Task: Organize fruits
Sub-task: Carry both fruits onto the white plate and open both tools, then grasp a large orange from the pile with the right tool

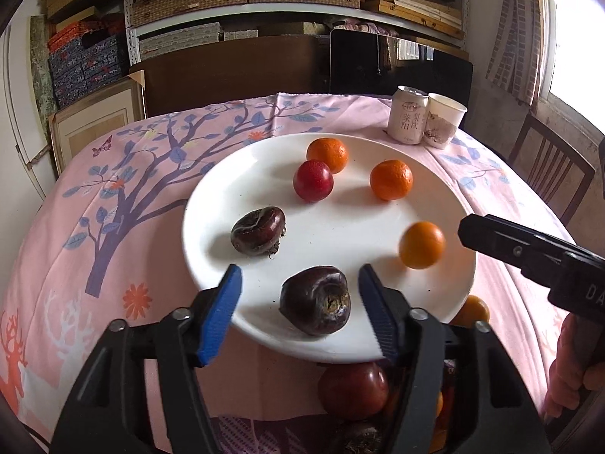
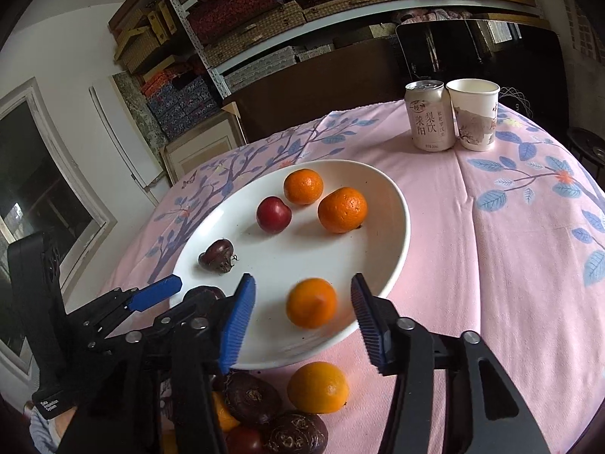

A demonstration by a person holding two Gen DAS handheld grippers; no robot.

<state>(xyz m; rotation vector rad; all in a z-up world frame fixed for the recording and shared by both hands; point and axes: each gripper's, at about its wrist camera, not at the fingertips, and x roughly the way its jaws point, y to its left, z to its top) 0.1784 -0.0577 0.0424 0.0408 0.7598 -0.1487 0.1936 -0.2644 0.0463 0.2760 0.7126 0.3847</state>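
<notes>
Two grippers hover wide-jawed over a white plate (image 1: 446, 212), each holding nothing. Nearest the left gripper (image 1: 300, 310), a dark water chestnut (image 1: 315, 300) sits between its spread blue pads, apparently just set down or about to be taken. Between the right gripper's (image 2: 302, 317) fingers lies a blurred orange (image 2: 311, 302), likely rolling. Below both claws, unsorted fruit (image 2: 317, 387) waits on the pink tablecloth (image 2: 491, 265), suggesting the sorting is partway done. Beyond the claws rest a second chestnut (image 1: 259, 230), a red plum (image 1: 313, 180) and two more oranges (image 1: 390, 179); farthest off stand a can (image 2: 429, 115) and paper cup (image 2: 474, 115), touching.
</notes>
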